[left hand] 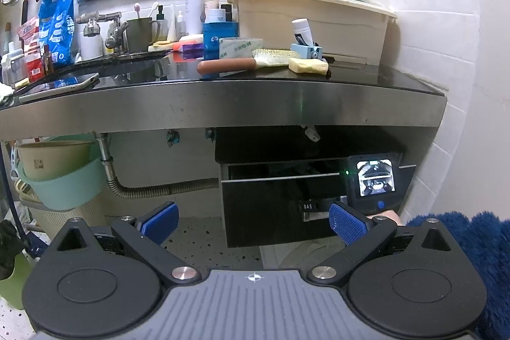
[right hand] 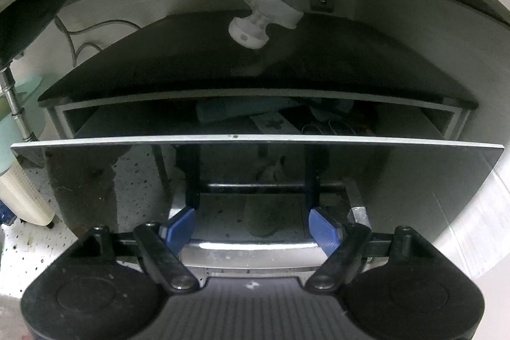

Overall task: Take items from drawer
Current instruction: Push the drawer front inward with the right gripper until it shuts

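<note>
A glossy black drawer (left hand: 280, 206) hangs under the steel-edged counter and is pulled partly out. Through its gap I see a bluish tube (right hand: 223, 110), a white card with a cross (right hand: 274, 125) and looped wire things (right hand: 328, 126). My right gripper (right hand: 251, 230) is open, its blue pads (right hand: 325, 231) close to the drawer front (right hand: 255, 168) just above the silver handle (right hand: 248, 247), with nothing gripped. The small screen (left hand: 376, 177) on the right gripper's unit shows by the handle. My left gripper (left hand: 254, 222) is open and empty, hanging back from the drawer.
On the counter (left hand: 223, 104) lie a wooden-handled brush (left hand: 248, 61), soap (left hand: 307, 66), a tape roll (left hand: 239, 47), a phone (left hand: 60, 86) and a beige bin (left hand: 312, 18). Green basins (left hand: 60, 180) and a hose (left hand: 159, 188) hang at the left. A blue fuzzy sleeve (left hand: 471, 244) is at the right.
</note>
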Tool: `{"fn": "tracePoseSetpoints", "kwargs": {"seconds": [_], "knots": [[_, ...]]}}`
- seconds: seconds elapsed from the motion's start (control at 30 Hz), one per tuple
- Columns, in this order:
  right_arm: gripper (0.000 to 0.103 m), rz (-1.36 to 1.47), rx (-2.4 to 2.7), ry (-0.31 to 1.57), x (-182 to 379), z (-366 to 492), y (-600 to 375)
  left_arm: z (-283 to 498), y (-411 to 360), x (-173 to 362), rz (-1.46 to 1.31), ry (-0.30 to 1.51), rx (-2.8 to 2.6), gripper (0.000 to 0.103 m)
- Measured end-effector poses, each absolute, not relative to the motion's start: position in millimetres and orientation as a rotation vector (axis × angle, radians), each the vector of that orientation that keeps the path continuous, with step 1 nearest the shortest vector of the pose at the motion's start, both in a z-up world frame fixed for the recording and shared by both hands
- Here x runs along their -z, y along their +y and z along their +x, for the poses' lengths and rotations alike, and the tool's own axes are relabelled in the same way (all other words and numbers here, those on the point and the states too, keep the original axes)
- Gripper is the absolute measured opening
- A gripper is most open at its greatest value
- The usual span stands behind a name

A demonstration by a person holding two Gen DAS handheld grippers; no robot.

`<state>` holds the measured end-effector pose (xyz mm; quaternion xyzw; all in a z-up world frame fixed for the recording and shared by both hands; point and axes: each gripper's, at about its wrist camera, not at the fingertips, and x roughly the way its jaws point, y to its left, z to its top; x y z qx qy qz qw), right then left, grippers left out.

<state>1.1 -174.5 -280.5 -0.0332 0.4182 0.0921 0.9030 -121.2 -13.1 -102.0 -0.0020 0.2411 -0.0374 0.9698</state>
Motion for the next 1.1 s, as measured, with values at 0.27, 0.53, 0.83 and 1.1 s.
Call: {"fn": "tracePoseSetpoints", "kwargs": {"seconds": [0.27,0.53,0.83,1.1], "knots": [[0.078,-0.071,-0.193,0.860,281,-3,-176,-120,-15,104,0.001,0.501,0.073,0.102],[0.078,-0.072,-0.195,0.851,281,-8,-177,-121,-18,106,0.005,0.506,0.089,0.102],[0.078,-0.073,-0.196,0.849,282,-4,-178,-124,-17,105,0.003,0.503,0.088,0.102],[0.078,-0.074,-0.198,0.847,285,5,-177,-122,-18,108,0.005,0.518,0.087,0.102]]}}
